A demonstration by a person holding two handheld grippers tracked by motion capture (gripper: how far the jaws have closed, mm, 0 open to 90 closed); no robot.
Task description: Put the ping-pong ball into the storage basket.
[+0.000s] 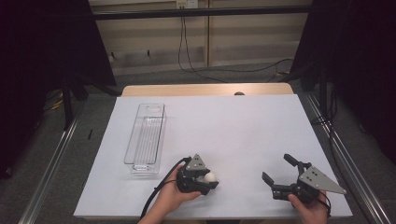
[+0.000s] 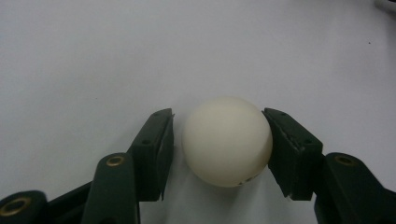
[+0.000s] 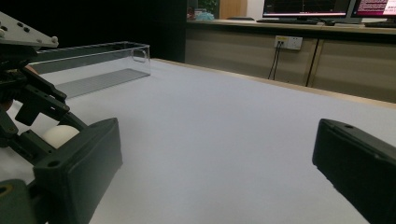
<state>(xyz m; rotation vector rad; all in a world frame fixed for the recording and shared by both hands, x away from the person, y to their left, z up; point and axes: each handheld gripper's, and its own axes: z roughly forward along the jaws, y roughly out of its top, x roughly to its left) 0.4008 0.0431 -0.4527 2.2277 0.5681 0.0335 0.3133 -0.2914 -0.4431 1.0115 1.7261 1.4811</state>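
Note:
A white ball (image 1: 210,177) lies on the white table sheet (image 1: 233,126) near the front edge. My left gripper (image 1: 208,181) straddles it, low over the sheet. In the left gripper view the ball (image 2: 227,140) sits between the jaws: the right pad (image 2: 285,149) touches it, and a thin gap remains beside the left pad (image 2: 159,149). My right gripper (image 1: 276,167) rests at the front right, open wide with nothing between its jaws. The right gripper view looks across its own open jaws (image 3: 217,128) to the ball (image 3: 60,134) and the left gripper (image 3: 28,102).
A clear plastic bin (image 1: 145,140) stands lengthwise on the left part of the sheet, with nothing visible inside it; it also appears at the far left as the bin (image 3: 93,60). Metal rails run along both sides of the table. Cables trail from each gripper.

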